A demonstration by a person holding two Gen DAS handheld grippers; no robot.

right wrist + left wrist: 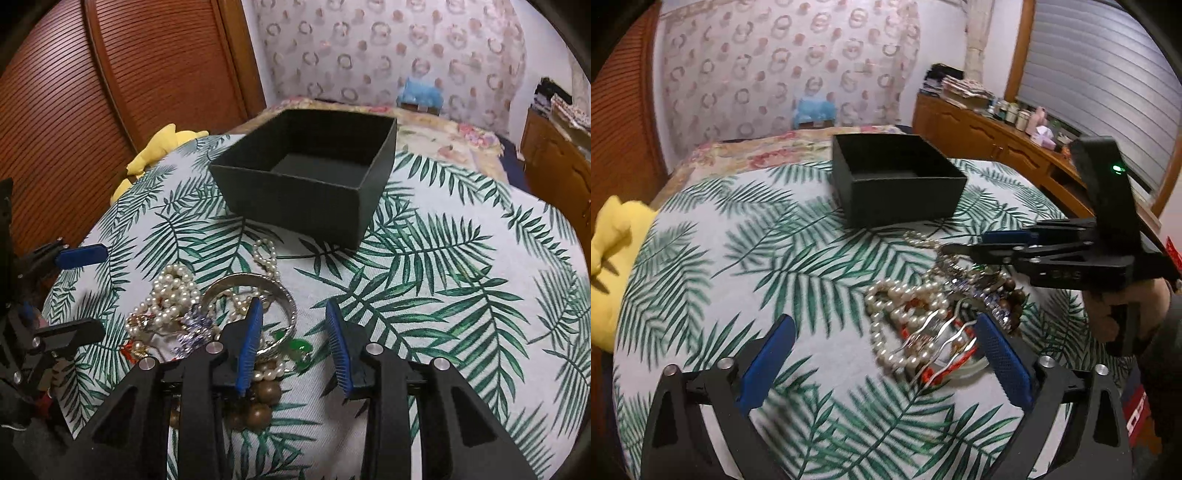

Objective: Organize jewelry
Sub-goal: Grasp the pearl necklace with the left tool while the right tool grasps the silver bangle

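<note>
The cloth (443, 277) over the table is matt woven fabric printed with green fronds. The box (295, 192) at upper centre looks like matt black card with a fine ribbed grain. In the jewelry pile, the pearl strands (173, 291) are glossy, the bangle (255, 280) is polished silvery metal, the brown beads (258, 410) look like smooth wood. The right tool (293, 314) has ridged blue pads on matt black plastic. The upper-left door (110, 92) is slatted wood.
</note>
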